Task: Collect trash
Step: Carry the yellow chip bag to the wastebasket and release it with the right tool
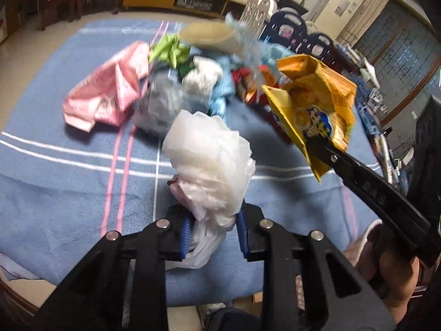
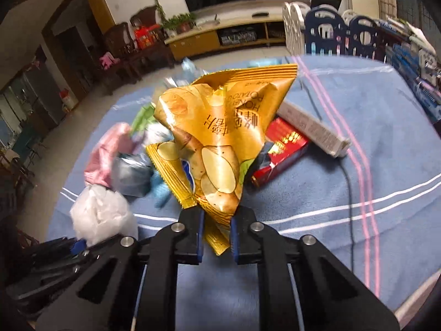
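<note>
My left gripper (image 1: pixel 213 233) is shut on a crumpled white plastic bag (image 1: pixel 209 160), which bulges up from between its blue pads over the blue cloth. My right gripper (image 2: pixel 216 234) is shut on the lower corner of a yellow potato chip bag (image 2: pixel 217 138); that chip bag (image 1: pixel 311 104) and the right gripper's fingers (image 1: pixel 366 184) also show at the right of the left wrist view. The white bag (image 2: pixel 102 215) appears at the lower left of the right wrist view. A heap of trash lies beyond: a pink bag (image 1: pixel 107 91), green wrapper (image 1: pixel 168 51), grey bag (image 1: pixel 157 104).
A blue striped cloth (image 1: pixel 69 171) covers the table. A red box (image 2: pixel 281 149) and a long white box (image 2: pixel 311 129) lie behind the chip bag, with a dark cable (image 2: pixel 350 193) to the right. Blue and white fence panels (image 2: pixel 330 33) stand at the table's far edge.
</note>
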A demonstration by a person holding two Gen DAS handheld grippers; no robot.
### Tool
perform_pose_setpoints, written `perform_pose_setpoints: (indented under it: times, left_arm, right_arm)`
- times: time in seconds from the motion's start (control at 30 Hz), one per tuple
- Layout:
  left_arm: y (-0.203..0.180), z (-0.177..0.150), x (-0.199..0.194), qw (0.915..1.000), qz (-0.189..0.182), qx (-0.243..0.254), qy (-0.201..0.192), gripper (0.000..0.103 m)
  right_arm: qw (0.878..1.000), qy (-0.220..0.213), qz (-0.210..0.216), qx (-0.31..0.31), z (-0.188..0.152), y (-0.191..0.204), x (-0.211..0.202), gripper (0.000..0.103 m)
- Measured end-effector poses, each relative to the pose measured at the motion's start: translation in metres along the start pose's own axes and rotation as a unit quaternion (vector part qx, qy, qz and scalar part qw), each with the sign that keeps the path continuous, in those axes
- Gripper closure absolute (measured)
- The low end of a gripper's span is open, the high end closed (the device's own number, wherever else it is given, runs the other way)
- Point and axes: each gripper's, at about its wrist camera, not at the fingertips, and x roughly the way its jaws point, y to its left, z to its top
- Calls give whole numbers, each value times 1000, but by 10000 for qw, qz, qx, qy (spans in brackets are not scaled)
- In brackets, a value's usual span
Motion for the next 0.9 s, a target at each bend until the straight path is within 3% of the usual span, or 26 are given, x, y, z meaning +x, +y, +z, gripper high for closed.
perform_pose_setpoints:
  times: [0.17,0.37,0.5,0.63,0.9]
  left_arm:
    - [-12,-3,-65,9964,46,282,-804,75]
    - [-5,-30,-123,9882,193,238,-1503,75]
    - [2,-55,-141,9855,422,162,-1636,76]
    - [12,-74,-151,9843,388,-114,-1717,76]
    - [-6,-89,-158,9830,613,171,-1721,75]
  right_arm:
    - [9988,-486,-8,-111,-16,13,-62,88]
    - [9967,-665,-193,-422,-65,33,-106,88]
    - [9939,-891,-225,-605,-84,50,-136,88]
    - [9905,-1058,-286,-828,-94,59,-148,88]
    - [9898,-1114,-408,-787,-98,57,-153,88]
